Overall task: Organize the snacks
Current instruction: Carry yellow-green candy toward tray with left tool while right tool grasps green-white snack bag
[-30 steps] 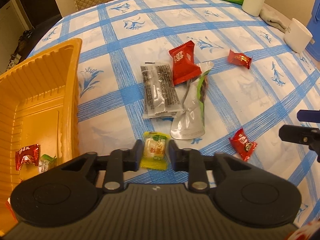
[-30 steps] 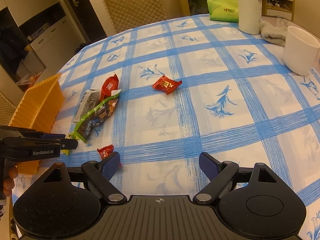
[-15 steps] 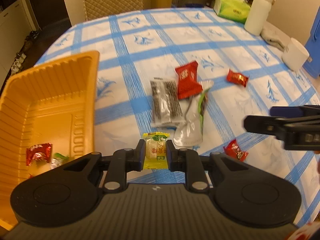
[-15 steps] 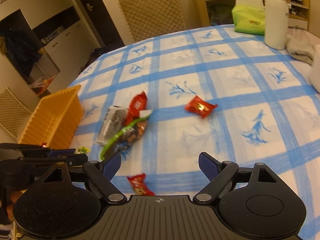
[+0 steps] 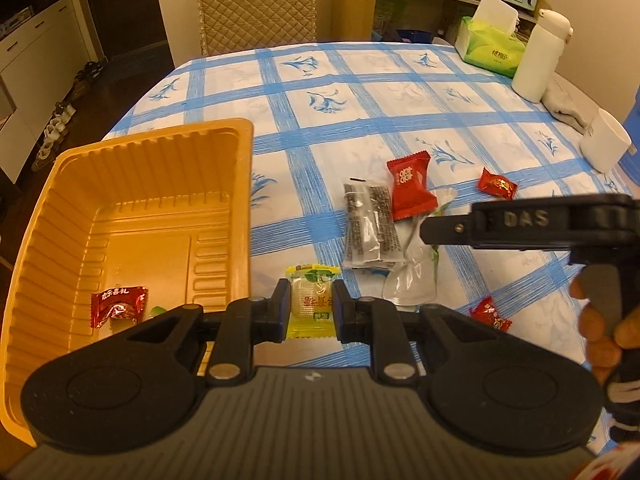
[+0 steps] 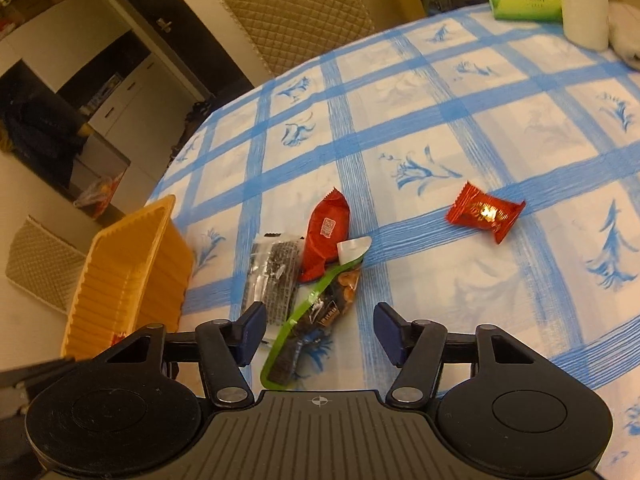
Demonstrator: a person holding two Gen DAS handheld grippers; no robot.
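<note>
The left hand-held gripper [image 5: 309, 310] is clenched on a small yellow-green candy [image 5: 311, 304], its pads pressing the wrapper's 2 side edges. The candy hangs between the fingers, just right of the orange tray [image 5: 240, 208], which sits ahead and to the left and already holds a red candy [image 5: 118, 306]. The piece looks light and its wrapper crinkly and slick, so a grip across the firm middle, as here, should hold better than one on the loose sealed ends.

The right hand-held gripper [image 6: 318, 334] points down at the bench [image 6: 460, 120] with its jaws closing; a green-edged nut pouch [image 6: 316, 316] lies between them, and the pads do not yet press it. The pouch seems soft, flat and lumpy, likely to bend when lifted; pinching across its narrow width near the middle looks safest. Just beyond the fingertips lie a clear seaweed pack [image 6: 276, 276] and a red packet [image 6: 326, 236], touching the pouch. Another red candy [image 6: 484, 212] lies well off to the right.
</note>
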